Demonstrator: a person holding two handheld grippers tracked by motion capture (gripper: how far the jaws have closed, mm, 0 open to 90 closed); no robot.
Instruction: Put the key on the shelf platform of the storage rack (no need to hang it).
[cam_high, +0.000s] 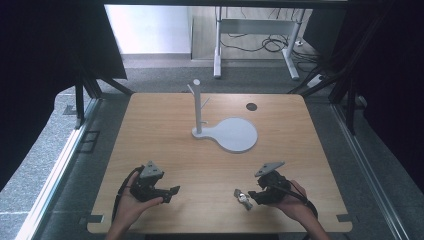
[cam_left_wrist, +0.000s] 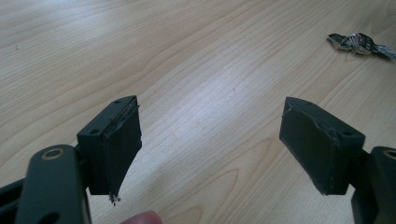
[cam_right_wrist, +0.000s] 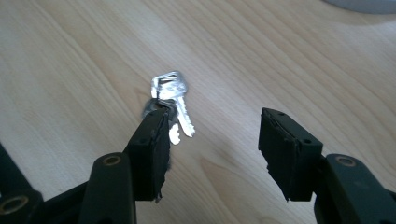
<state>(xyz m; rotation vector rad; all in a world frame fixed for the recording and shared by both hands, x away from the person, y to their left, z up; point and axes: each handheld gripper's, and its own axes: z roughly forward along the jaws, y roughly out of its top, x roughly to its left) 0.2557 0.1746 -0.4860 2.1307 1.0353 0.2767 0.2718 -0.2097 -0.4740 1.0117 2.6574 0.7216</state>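
A pale wooden table (cam_high: 165, 125) stands on grey carpet, with a white desk frame and loose cables behind it. At its near left the left gripper (cam_left_wrist: 210, 140) hovers with jaws wide apart and nothing between them. A white peg stand on a round base (cam_high: 227, 131) stands mid-table, and the small bunch of silver keys (cam_right_wrist: 170, 105) lies near the front edge, seemingly just touching the tip of one jaw of the right gripper (cam_right_wrist: 212, 149), whose jaws stand apart.

Two black handheld tools, bare forearms

Each black two-jaw tool (cam_high: 176, 190) (cam_high: 253, 194) carries a grey three-cornered plate, brass-ringed pivot holes, worn rubber pads and a black trailing cable.
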